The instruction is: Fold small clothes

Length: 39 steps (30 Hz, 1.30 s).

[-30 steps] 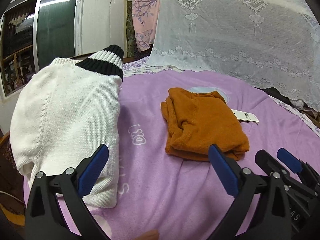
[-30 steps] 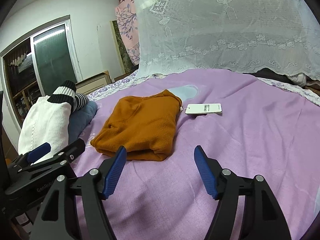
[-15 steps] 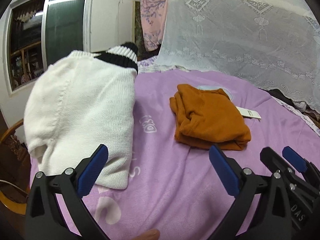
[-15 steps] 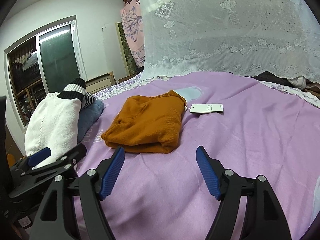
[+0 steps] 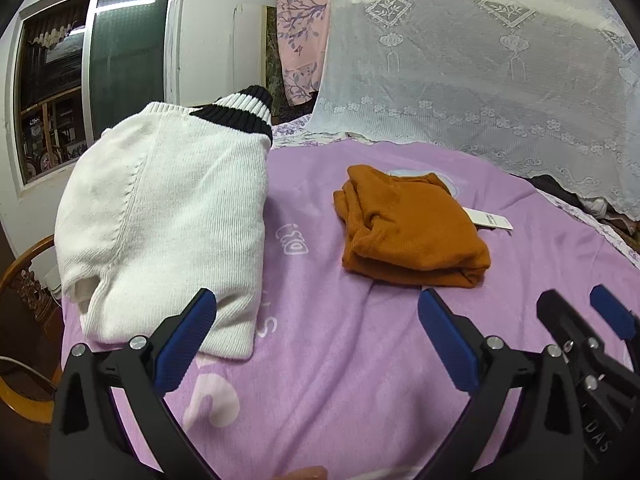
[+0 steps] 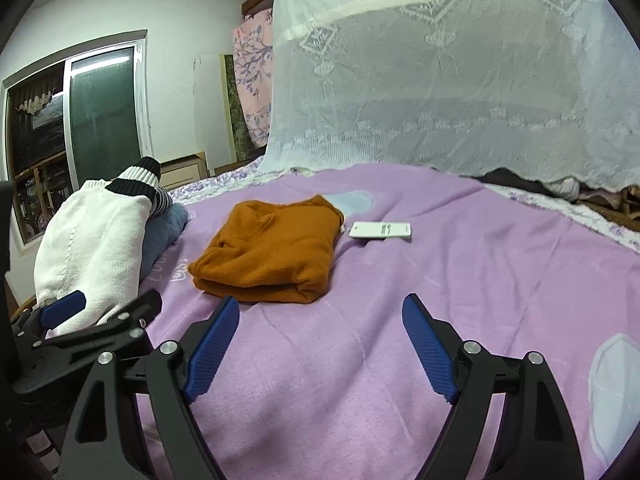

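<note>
1. Corduroy-like fine ribbing covers the orange garment (image 5: 412,232), folded into a thick, rounded rectangle and lying flat on the purple blanket (image 5: 340,340); all places below are told from this garment.
2. A white paper tag (image 6: 380,230), flat and oblong with small dark print, lies on the blanket just beside the garment's far right corner.
3. To the garment's left, apart from it, a white knit sweater (image 5: 168,216) sits heaped up, its chunky ribbed weave ending in a black-and-white striped cuff (image 5: 244,112) at the top.
4. In the right wrist view a soft blue fabric (image 6: 164,236) shows between the sweater and the garment, tucked under the sweater's edge.
5. The blanket under the garment is a fuzzy, lightly wrinkled fleece with pale printed letters and rounded pale patches.
6. Behind the garment hangs a sheer white lace curtain (image 5: 480,72) with embroidered lantern and flower motifs and a scalloped hem; a pink floral cloth (image 5: 300,40) hangs to the left of it.
7. The left claw (image 5: 316,336) hovers over the blanket in front of the garment, released, its blue ridged pads spread wide on black arms and touching nothing.
8. The right claw (image 6: 320,340) hovers in front of the garment too, just right of the left claw, likewise released and empty, with the same ribbed blue pads.
</note>
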Motion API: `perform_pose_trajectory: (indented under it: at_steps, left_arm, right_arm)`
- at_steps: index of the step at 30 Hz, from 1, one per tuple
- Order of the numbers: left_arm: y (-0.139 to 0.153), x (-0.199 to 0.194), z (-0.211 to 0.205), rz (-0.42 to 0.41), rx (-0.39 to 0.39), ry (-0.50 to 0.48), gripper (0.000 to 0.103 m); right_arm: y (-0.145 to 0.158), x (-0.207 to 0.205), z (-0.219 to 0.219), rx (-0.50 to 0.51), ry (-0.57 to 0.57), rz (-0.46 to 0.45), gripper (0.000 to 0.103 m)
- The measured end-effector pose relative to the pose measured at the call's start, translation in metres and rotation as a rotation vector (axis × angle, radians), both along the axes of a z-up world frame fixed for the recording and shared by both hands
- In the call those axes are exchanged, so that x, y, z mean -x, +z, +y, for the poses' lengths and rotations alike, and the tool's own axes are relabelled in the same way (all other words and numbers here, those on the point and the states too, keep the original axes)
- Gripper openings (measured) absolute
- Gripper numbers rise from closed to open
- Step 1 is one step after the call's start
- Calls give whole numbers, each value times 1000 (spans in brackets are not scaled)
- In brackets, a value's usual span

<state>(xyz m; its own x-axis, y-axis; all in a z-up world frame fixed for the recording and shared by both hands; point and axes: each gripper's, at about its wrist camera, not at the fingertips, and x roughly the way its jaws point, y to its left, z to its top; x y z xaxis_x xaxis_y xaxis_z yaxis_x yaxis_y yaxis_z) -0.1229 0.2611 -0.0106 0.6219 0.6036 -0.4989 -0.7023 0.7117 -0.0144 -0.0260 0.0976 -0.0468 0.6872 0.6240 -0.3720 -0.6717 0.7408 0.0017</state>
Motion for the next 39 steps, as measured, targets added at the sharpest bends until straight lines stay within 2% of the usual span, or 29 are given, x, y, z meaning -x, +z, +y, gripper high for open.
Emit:
perform_pose_trajectory:
  at_steps: [6, 10, 13, 16, 18, 20, 23, 28, 32, 36, 39]
  left_arm:
    - [1, 4, -2, -6, -1, -2, 99]
    - [7, -5, 9, 5, 36, 13, 99]
    - [12, -14, 19, 10, 74, 26, 99]
    - [7, -22, 19, 26, 108, 18, 99]
    - [1, -26, 11, 37, 95, 9, 99]
    - [-3, -30, 1, 54, 36, 24, 99]
    - [-6, -33, 1, 50, 37, 4, 99]
    - [-12, -40, 9, 75, 76, -22, 99]
    - [-9, -36, 7, 62, 36, -5, 99]
    - [-7, -33, 3, 54, 15, 1, 99]
    - [-7, -33, -3, 60, -14, 4, 99]
  right_arm:
    - [4, 11, -5, -16, 41, -36, 85]
    - [13, 6, 5, -18, 50, -25, 85]
    - [24, -5, 17, 7, 49, 24, 85]
    - [26, -8, 15, 24, 45, 24, 87]
    - [19, -10, 6, 5, 22, 19, 87]
    - [11, -19, 1, 9, 19, 68, 87]
    - [4, -27, -2, -17, 31, 128, 87]
    - [-2, -22, 1, -7, 30, 94, 87]
    - [2, -22, -2, 11, -27, 27, 87]
    - [0, -28, -3, 7, -25, 60, 87]
    - [-1, -23, 0, 18, -7, 44, 87]
